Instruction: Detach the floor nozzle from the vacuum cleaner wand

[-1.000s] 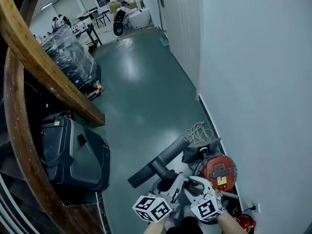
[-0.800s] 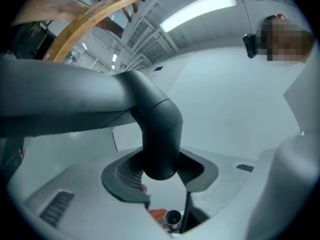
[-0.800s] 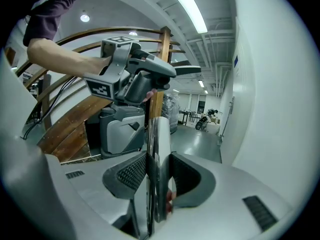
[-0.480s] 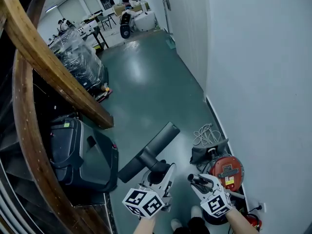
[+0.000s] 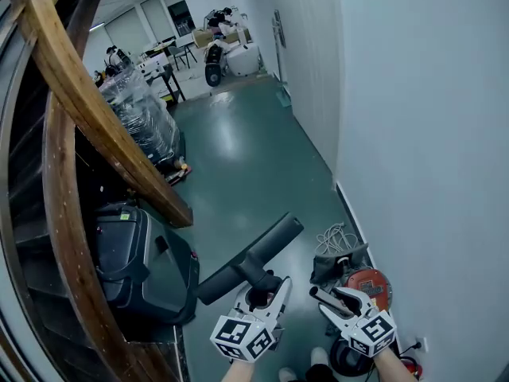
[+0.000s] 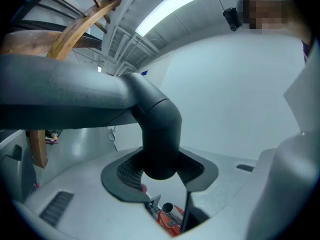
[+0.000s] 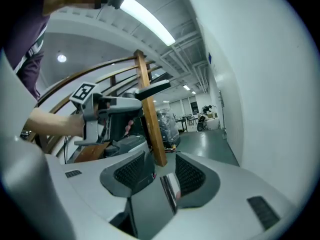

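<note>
A dark charcoal plastic floor nozzle (image 5: pixel 253 257), matte and unpatterned, stands out against a glossy teal-green floor (image 5: pixel 238 157) streaked with pale glare. The light grey left gripper (image 5: pixel 262 286) has black, finely textured pads (image 6: pixel 124 171), and its cube (image 5: pixel 243 339) carries black-and-white square markers. At right, a round vacuum canister (image 5: pixel 367 283) is bright red-orange, with a loose white cord (image 5: pixel 337 235) beside it. A plain white wall (image 5: pixel 421 134) fills the right side. A curved wooden handrail (image 5: pixel 79 106) runs warm brown. Below it, a black suitcase (image 5: pixel 135 261) bears a small yellow-green tag. Farther back, a dark stacked load (image 5: pixel 147 122) glints under clear plastic wrap.
</note>
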A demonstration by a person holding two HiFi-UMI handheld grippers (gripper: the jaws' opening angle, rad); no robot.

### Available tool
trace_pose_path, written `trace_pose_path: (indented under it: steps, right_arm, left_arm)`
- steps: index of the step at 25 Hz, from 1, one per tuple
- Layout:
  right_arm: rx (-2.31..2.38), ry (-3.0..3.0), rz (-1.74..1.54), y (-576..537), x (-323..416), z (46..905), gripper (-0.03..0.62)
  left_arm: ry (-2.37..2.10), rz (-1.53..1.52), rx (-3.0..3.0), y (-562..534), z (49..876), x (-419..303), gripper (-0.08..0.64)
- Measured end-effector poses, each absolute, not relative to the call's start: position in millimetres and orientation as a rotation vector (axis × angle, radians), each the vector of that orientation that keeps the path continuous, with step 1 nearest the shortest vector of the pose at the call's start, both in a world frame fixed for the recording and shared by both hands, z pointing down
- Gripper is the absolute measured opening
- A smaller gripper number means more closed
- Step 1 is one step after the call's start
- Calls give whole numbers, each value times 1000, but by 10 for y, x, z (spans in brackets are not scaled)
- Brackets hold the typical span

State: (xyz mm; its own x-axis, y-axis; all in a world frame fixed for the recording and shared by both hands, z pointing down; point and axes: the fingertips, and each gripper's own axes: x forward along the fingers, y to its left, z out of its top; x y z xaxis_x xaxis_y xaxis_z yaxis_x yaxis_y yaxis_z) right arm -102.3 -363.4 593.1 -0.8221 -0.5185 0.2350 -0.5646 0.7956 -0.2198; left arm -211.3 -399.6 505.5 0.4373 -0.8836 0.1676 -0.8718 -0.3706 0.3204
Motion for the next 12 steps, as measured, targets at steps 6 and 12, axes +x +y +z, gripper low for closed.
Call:
trace_pose_path:
  steps: [6,12]
  right_arm:
    - [935,-2929,387,-3532,-1041,5102,123]
    - [1012,-3003,246,-3301,-1012,4331,58]
  left_arm:
    - [-1548,-33,2444,-3722,4447,-2031,179]
    - [-1605,-43,2525,-3374,3862,-2001,179]
